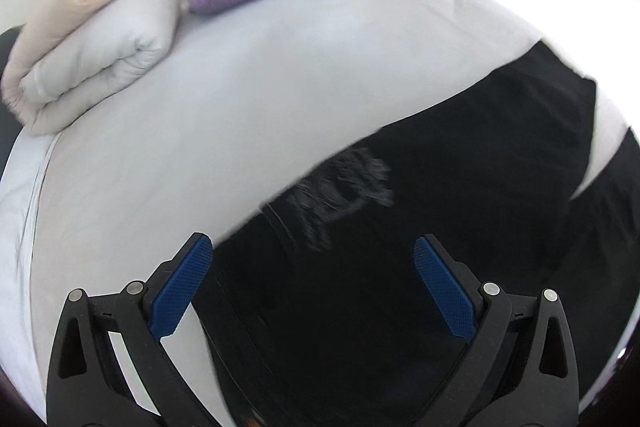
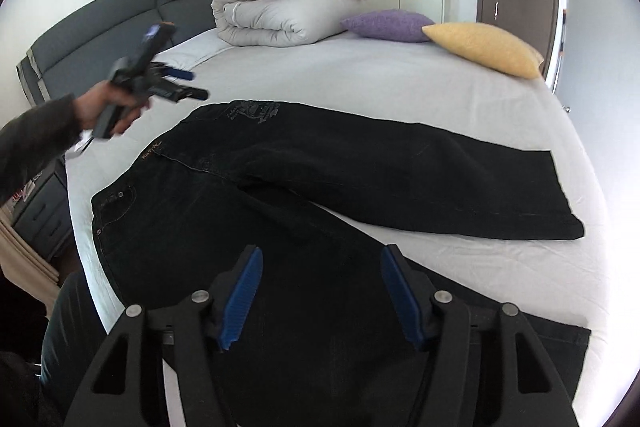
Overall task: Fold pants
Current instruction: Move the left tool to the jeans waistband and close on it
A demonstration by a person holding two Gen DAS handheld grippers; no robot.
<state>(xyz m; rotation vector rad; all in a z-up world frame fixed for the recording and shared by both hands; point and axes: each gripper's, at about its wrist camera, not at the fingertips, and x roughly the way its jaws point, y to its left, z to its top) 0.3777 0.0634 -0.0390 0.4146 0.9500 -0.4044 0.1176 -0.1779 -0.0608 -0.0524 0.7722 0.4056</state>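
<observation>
Black pants [image 2: 320, 187] lie flat on the white bed [image 2: 380, 79], waistband at the left, legs spread apart toward the right. In the left wrist view the pants [image 1: 440, 227] fill the lower right, with a grey embroidered patch [image 1: 344, 191]. My left gripper [image 1: 314, 247] is open and empty, held above the waistband end; it also shows in the right wrist view [image 2: 188, 83], held in a hand above the bed's left side. My right gripper [image 2: 320, 255] is open and empty above the near leg.
A rolled duvet [image 2: 276, 11] lies at the head of the bed by the grey headboard [image 2: 120, 11]. A purple cushion [image 2: 386, 25] and a yellow cushion [image 2: 484, 47] lie at the far side. Wardrobe doors and a brown door stand behind.
</observation>
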